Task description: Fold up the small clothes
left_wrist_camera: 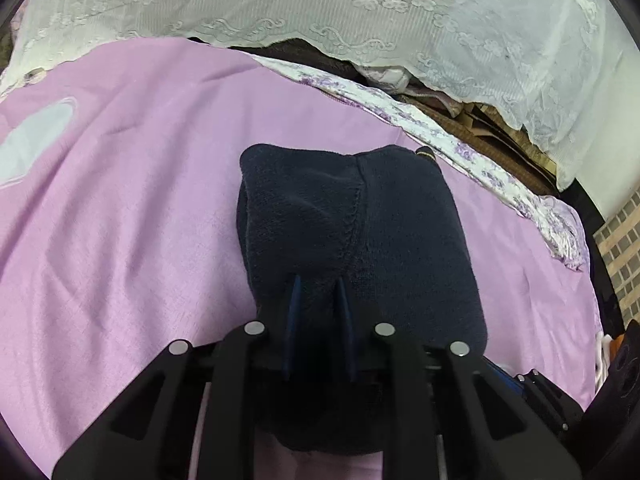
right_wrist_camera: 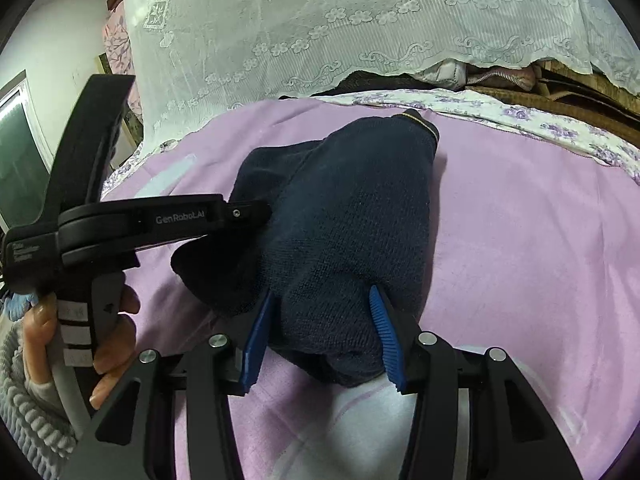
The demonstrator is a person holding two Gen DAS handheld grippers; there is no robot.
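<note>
A dark navy knitted garment point(left_wrist_camera: 352, 232) lies bunched and partly folded on the pink bedsheet point(left_wrist_camera: 140, 200). It also shows in the right wrist view point(right_wrist_camera: 348, 220). My left gripper point(left_wrist_camera: 318, 284) has its blue fingers close together, pinching a fold of the near part of the garment. My right gripper point(right_wrist_camera: 320, 300) has its blue fingers point(right_wrist_camera: 384, 328) apart, straddling the near end of the garment and pressed into the cloth. The left gripper's black body point(right_wrist_camera: 160, 220) shows at the left of the right wrist view, reaching into the garment's left side.
White lace cloth point(left_wrist_camera: 360, 8) hangs over stacked things behind the bed. A floral sheet border point(left_wrist_camera: 440, 132) runs along the far edge. A white patch point(left_wrist_camera: 36, 136) is printed on the sheet at left. A brick wall point(left_wrist_camera: 624, 240) is at right.
</note>
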